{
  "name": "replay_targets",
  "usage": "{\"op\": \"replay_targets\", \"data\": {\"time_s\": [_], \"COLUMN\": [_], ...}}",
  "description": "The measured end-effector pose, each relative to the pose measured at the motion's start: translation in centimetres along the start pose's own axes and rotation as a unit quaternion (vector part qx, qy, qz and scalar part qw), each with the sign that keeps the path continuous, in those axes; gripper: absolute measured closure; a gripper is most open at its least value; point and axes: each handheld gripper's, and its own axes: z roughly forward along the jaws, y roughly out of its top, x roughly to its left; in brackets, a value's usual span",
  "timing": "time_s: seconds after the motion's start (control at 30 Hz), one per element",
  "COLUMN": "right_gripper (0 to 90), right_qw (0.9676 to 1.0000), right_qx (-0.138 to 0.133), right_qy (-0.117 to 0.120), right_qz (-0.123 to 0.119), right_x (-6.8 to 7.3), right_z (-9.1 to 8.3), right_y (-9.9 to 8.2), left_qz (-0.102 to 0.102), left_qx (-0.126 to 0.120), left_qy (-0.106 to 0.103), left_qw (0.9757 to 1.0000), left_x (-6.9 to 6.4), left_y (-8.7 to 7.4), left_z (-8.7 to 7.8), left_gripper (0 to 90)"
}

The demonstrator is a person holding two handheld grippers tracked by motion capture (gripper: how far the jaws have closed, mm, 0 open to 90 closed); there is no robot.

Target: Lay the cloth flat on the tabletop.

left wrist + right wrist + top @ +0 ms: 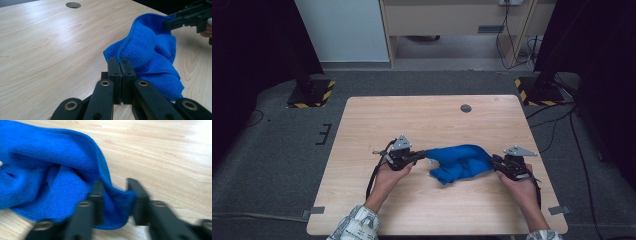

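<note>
one blue cloth [461, 162] – two grippers

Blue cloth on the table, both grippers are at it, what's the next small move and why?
Probably close the right gripper on the fold between its jaws. The left gripper is already shut on the near corner of the blue cloth, while the right jaws stand apart around a bunched edge without clearly pinching it. With both ends held, the crumpled cloth could be lifted and spread over the table.
</note>
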Motion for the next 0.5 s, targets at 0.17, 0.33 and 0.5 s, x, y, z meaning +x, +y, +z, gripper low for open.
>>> {"op": "replay_targets", "data": {"time_s": [0.17, 0.33, 0.5], "right_gripper": [84.2, 84.6, 84.5], "right_qw": [0.9999, 0.9989, 0.9959], "right_qx": [0.008, 0.015, 0.011], "right_qy": [0.01, 0.043, 0.085], "right_qz": [0.001, -0.013, -0.028], "right_x": [0.4, 2.2, 4.3], "right_z": [1.4, 3.0, 4.1], "right_y": [0.7, 1.8, 2.9], "left_qz": [-0.006, -0.027, -0.047], "left_qx": [-0.004, -0.013, -0.02], "left_qy": [0.008, 0.028, 0.049], "left_qw": [0.9999, 0.9992, 0.9975], "left_x": [0.2, 1.1, 2.0], "left_y": [-0.3, -1.0, -2.0], "left_z": [-0.8, -2.6, -4.9], "left_gripper": [88.5, 88.5, 88.5]}}
